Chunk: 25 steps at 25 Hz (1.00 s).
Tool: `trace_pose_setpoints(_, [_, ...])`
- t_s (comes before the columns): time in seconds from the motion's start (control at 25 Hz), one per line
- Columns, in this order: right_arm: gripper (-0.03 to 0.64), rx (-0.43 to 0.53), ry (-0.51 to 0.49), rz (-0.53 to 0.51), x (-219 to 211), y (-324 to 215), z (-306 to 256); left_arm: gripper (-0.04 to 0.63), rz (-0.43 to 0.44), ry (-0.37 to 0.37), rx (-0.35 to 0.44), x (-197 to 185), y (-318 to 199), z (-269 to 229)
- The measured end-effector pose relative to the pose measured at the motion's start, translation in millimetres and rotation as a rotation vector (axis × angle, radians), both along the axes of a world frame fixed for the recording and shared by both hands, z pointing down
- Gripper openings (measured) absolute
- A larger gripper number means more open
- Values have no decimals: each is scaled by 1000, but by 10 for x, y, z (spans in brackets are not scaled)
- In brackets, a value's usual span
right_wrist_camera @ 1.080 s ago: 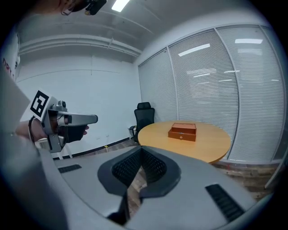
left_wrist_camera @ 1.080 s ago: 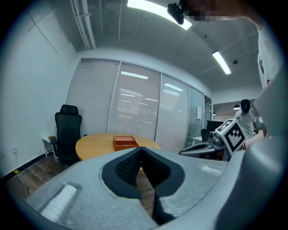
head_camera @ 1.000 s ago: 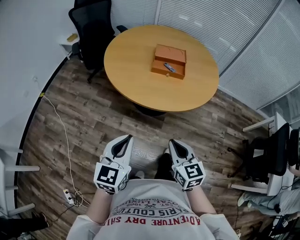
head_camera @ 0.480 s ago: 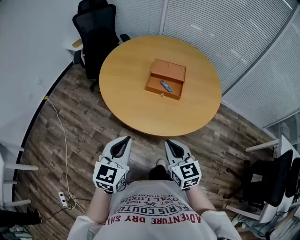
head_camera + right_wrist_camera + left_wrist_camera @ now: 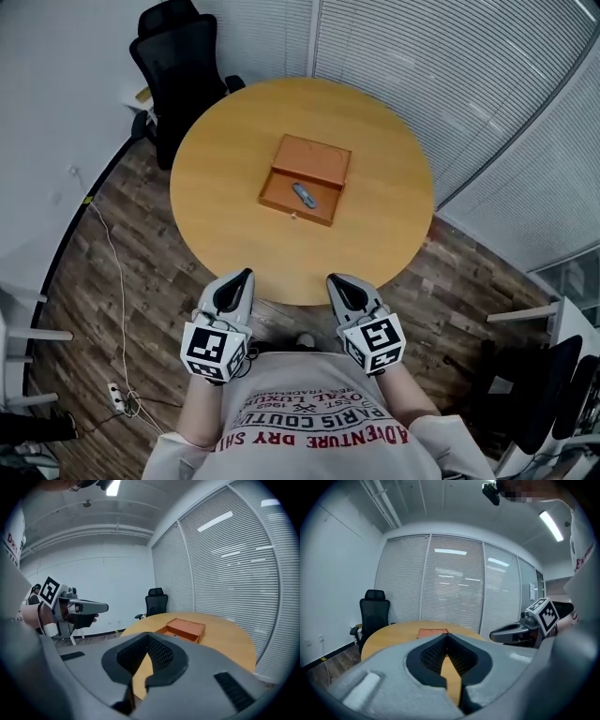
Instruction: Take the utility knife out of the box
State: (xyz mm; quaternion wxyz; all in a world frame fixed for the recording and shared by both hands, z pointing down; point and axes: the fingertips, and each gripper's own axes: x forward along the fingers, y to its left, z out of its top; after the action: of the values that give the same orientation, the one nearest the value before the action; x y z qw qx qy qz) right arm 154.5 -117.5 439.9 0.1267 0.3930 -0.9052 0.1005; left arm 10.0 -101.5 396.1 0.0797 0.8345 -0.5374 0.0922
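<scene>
An open orange box (image 5: 305,179) sits in the middle of a round wooden table (image 5: 216,187). A grey utility knife (image 5: 303,195) lies inside its lower tray. Both grippers are held side by side in front of the person's chest, just short of the table's near edge and well away from the box. My left gripper (image 5: 244,276) is shut with nothing in it, and so is my right gripper (image 5: 333,280). In the left gripper view the box (image 5: 432,633) is small and far beyond the shut jaws. In the right gripper view the box (image 5: 184,629) lies ahead to the right.
A black office chair (image 5: 183,56) stands at the table's far left. White blinds (image 5: 450,66) close off the back and right. A cable and power strip (image 5: 122,398) lie on the wood floor at the left. Another chair (image 5: 553,412) is at the lower right.
The person has walked toward the table, so the table and box now lie closer. Both grippers travelled forward together, staying shut and empty, and now hang near the table's edge.
</scene>
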Motion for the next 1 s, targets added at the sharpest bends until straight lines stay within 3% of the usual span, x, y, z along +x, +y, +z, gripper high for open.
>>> trace_pose_setpoints(0.4, [9, -54, 5, 40, 126, -802, 219, -5, 22, -4, -56, 126, -791, 177])
trace_pose_setpoints(1.0, [9, -134, 80, 144, -446, -2087, 508, -5, 206, 17, -108, -245, -2192, 361])
